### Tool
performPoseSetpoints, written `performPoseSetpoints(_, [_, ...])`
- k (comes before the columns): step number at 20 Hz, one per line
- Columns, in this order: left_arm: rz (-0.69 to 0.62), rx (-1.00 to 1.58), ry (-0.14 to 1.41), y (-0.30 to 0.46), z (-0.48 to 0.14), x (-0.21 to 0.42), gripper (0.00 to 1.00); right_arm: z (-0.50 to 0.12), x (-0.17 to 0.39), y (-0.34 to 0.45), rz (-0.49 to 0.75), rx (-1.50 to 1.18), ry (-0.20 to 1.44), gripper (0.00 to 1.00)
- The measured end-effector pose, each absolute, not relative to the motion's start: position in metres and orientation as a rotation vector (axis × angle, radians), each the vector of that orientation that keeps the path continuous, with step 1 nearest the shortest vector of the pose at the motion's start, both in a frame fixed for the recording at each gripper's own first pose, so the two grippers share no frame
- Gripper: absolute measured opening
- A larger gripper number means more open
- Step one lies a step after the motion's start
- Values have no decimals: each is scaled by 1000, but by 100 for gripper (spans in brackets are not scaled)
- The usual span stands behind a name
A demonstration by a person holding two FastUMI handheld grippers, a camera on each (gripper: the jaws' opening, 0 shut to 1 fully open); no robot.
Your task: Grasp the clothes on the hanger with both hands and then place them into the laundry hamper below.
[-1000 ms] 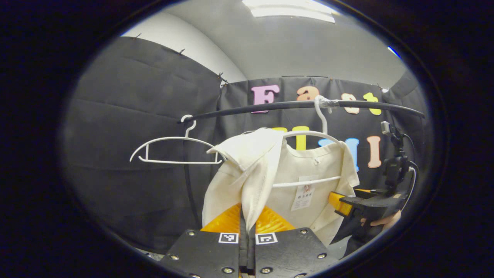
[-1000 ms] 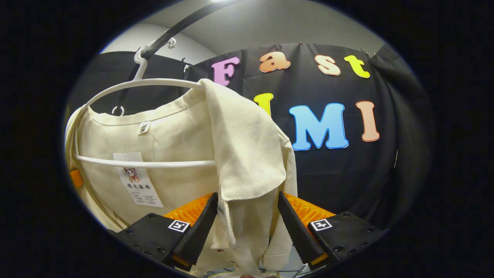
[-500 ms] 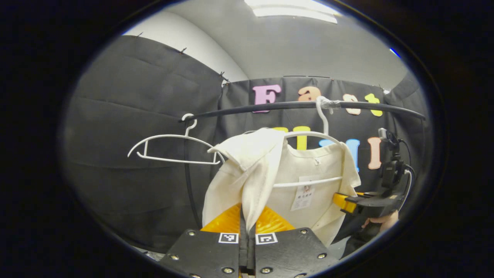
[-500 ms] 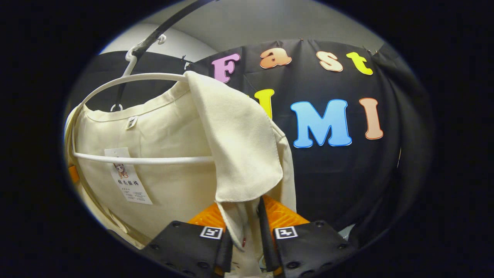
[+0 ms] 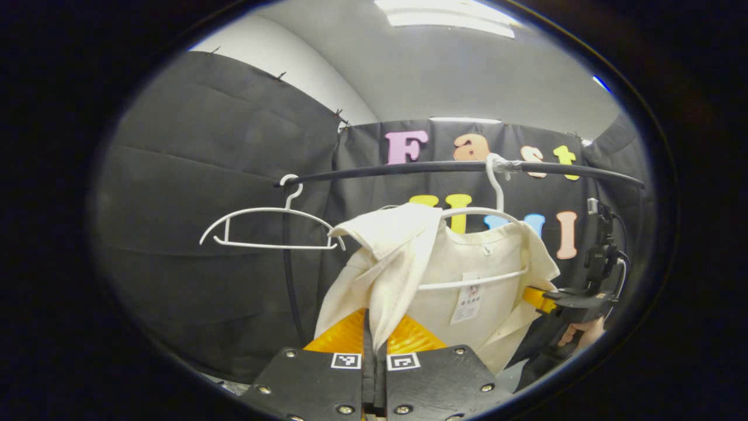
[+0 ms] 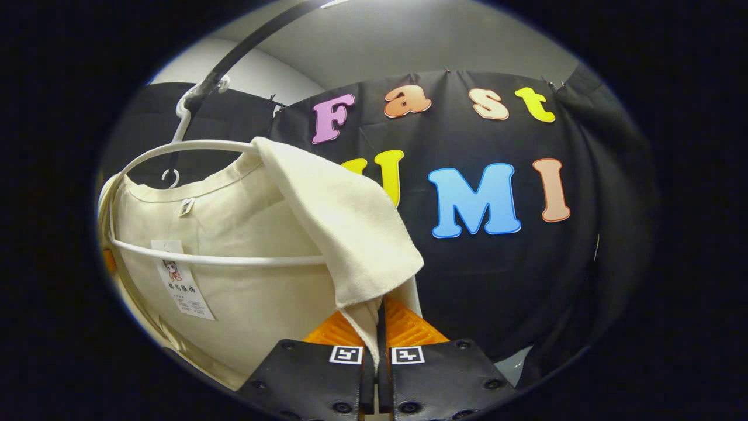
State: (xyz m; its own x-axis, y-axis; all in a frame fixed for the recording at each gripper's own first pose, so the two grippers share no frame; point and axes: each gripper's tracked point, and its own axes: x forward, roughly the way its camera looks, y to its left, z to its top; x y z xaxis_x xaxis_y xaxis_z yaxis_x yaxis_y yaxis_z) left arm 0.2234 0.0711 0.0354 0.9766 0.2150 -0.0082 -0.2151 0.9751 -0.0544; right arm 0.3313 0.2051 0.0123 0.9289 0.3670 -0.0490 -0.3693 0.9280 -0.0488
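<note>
Left hand-held gripper [image 5: 374, 345]: fingers drawn together on a fold of the shirt [image 5: 461, 275], at the shoulder flap nearest the bare hanger. The pinch gives a hold on cloth alone, clear of the hanger frame.

Right hand-held gripper [image 6: 378, 336]: fingers likewise clamped on the shirt's opposite shoulder flap, below the end of the hanger's arm. In the left gripper view this tool [image 5: 540, 299] sits at the far edge of the shirt, a hand [image 5: 578, 333] beneath it.

Shirt: cream, short-sleeved, draped on a white hanger [image 6: 193, 146], back panel and paper tag [image 6: 181, 286] facing the cameras. Both shoulder flaps are folded over the hanger's arms toward the tools. It is on the hanger, not yet freed.

Hanger: hooked over a black rail [image 5: 409, 168]; hook wrapped at the rail, apparently to fix it there. A crossbar [image 6: 222, 260] runs under the collar.

Second hanger [image 5: 269, 225]: white, bare, on the same rail, well apart from the shirt.

Hamper: said to be below the shirt.

Judgement: two-point grasp looks complete; next, likely lifting the shoulders off the hanger's arms before lowering.
</note>
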Motion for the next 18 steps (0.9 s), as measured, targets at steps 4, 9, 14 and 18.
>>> performPoseSetpoints(4, [208,-82,-8,76,46,219,1,35,344,187,320,-40,-5,4])
performPoseSetpoints(9, [195,-91,-8,83,57,213,1,59,357,173,262,-37,-62,4])
performPoseSetpoints(14, [109,-65,30,80,67,207,1,71,365,172,238,-44,-96,4])
performPoseSetpoints(18, [-28,-113,48,65,77,195,1,72,371,173,227,-55,-101,0])
